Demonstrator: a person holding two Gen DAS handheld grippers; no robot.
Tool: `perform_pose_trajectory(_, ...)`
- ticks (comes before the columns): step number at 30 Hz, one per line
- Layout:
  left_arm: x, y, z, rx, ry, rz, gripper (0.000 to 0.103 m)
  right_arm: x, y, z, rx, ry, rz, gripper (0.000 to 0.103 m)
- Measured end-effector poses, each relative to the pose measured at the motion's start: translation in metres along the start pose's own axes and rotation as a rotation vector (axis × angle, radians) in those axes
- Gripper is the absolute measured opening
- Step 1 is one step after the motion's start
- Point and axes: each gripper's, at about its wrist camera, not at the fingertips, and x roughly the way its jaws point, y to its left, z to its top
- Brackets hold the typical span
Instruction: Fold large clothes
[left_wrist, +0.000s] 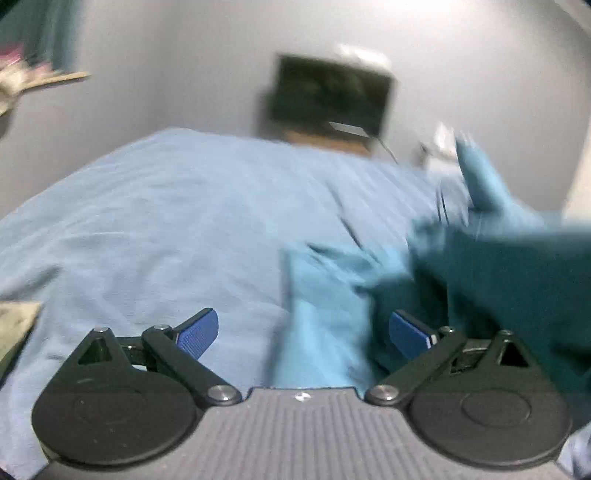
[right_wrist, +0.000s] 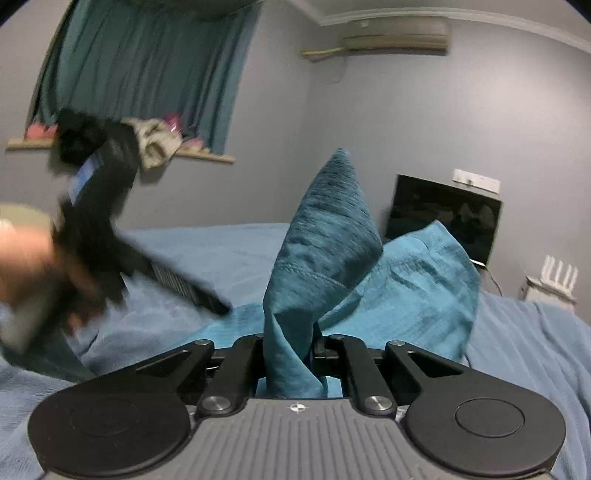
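The right gripper's fingers (right_wrist: 317, 349) are clamped on the teal garment (right_wrist: 325, 236), a fold standing up from them over the blue bed (right_wrist: 207, 247). The left gripper's fingers (left_wrist: 199, 328) stand wide apart, empty, just left of the garment (left_wrist: 498, 280), blurred there. Only the right view shows the left gripper (right_wrist: 99, 206), smeared, and a dark screen (right_wrist: 443, 218) behind the bed.
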Motion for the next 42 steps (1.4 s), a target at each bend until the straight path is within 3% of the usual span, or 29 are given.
perform_pose_trajectory(3,-0.007,0.040,0.003,-0.204,-0.045,-0.037,0.099,0.024,0.026,0.002,-0.064,0.040,0.041,0.009)
perform_pose_trajectory(6,-0.001,0.052,0.005,-0.290,-0.056,-0.147,0.096,0.050,0.053,-0.007,-0.120,0.096,0.084,0.009)
perform_pose_trajectory(12,0.030,0.031,0.004,-0.210,0.004,-0.290,0.071,0.077,0.086,-0.036,-0.140,0.176,0.193,0.010)
perform_pose_trajectory(19,0.047,0.009,-0.005,-0.095,0.118,-0.365,0.069,0.084,0.084,-0.041,-0.112,0.204,0.222,0.011)
perform_pose_trajectory(20,0.051,0.006,-0.008,-0.075,0.143,-0.358,0.068,0.086,0.086,-0.039,-0.108,0.198,0.221,0.011)
perform_pose_trajectory(21,0.051,0.005,-0.010,-0.052,0.163,-0.340,0.061,0.086,0.088,-0.039,-0.104,0.195,0.219,0.012)
perform_pose_trajectory(22,0.049,0.007,-0.013,-0.031,0.179,-0.327,0.047,0.088,0.090,-0.038,-0.101,0.193,0.219,0.013)
perform_pose_trajectory(23,0.047,0.010,-0.014,-0.020,0.191,-0.322,0.042,0.097,0.095,-0.034,-0.100,0.193,0.221,0.015)
perform_pose_trajectory(25,0.051,0.014,-0.015,-0.015,0.213,-0.320,0.013,0.094,0.095,-0.036,-0.095,0.199,0.226,0.023)
perform_pose_trajectory(26,0.055,0.017,-0.015,0.003,0.224,-0.301,0.008,0.096,0.094,-0.038,-0.099,0.197,0.226,0.026)
perform_pose_trajectory(27,0.058,0.016,-0.017,0.023,0.238,-0.280,0.007,0.094,0.093,-0.039,-0.108,0.200,0.226,0.027)
perform_pose_trajectory(29,0.064,0.020,-0.024,0.040,0.272,-0.267,0.007,0.087,0.083,-0.041,-0.109,0.198,0.265,0.049)
perform_pose_trajectory(31,0.067,0.023,-0.027,0.061,0.300,-0.260,0.007,0.068,0.069,-0.042,-0.103,0.193,0.291,0.058)
perform_pose_trajectory(37,0.081,0.016,-0.032,0.126,0.343,-0.215,0.007,0.014,0.009,-0.037,0.051,0.174,0.366,0.061)
perform_pose_trajectory(40,0.080,0.012,-0.030,0.143,0.351,-0.204,0.007,-0.001,-0.034,-0.032,0.206,0.136,0.308,0.061)
perform_pose_trajectory(42,0.077,0.014,-0.027,0.117,0.336,-0.214,0.007,-0.004,-0.068,-0.030,0.304,0.140,0.199,0.059)
